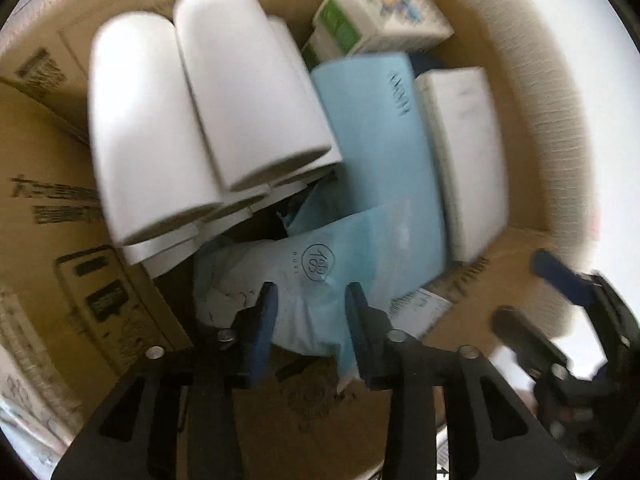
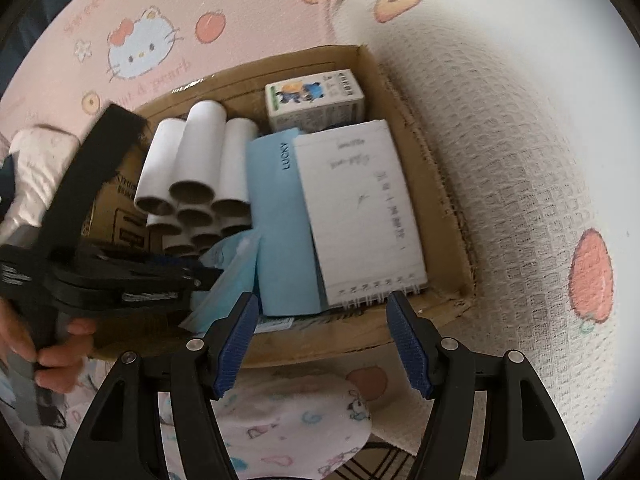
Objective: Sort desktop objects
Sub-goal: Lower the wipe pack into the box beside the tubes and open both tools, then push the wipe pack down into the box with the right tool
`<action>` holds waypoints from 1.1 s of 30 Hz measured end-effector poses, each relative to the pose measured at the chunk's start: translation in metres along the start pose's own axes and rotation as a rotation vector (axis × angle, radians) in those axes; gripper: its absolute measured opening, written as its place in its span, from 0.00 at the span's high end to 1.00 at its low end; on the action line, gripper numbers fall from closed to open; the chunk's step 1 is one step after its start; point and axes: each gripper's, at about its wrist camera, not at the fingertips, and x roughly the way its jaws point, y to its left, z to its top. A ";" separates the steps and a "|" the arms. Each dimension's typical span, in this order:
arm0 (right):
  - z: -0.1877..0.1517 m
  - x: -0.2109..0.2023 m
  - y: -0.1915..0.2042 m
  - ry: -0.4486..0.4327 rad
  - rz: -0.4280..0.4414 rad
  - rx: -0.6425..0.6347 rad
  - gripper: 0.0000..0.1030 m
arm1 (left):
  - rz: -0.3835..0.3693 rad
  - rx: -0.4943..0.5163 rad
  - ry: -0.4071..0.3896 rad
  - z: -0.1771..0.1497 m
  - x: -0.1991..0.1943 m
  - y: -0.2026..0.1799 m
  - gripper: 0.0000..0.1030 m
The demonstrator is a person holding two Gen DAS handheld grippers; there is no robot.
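A cardboard box (image 2: 424,184) holds a stack of white paper tubes (image 2: 196,176), a light blue "LUCKY" book (image 2: 276,224), a white spiral notebook (image 2: 360,208), a small green-and-white carton (image 2: 316,98) and a light blue plastic packet (image 1: 304,280). My left gripper (image 1: 312,300) is inside the box with its fingers on either side of the blue packet, touching it; the same gripper shows in the right wrist view (image 2: 192,272). My right gripper (image 2: 322,328) is open and empty, just outside the box's near wall; it also shows in the left wrist view (image 1: 532,296).
The box (image 1: 48,184) sits on pink cartoon-print bedding (image 2: 144,44) and a white waffle blanket (image 2: 512,128). A patterned cushion (image 2: 296,420) lies below the right gripper. The box walls stand close around the left gripper.
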 end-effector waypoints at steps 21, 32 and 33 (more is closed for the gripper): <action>0.028 0.070 0.056 0.288 0.188 0.135 0.31 | -0.140 0.176 -0.200 0.002 -0.070 0.038 0.90; 0.018 0.116 0.084 0.373 0.254 0.046 0.43 | -0.131 0.195 -0.179 -0.001 -0.070 0.054 0.90; 0.017 0.115 0.087 0.370 0.271 0.034 0.49 | -0.138 0.193 -0.174 -0.002 -0.069 0.055 0.90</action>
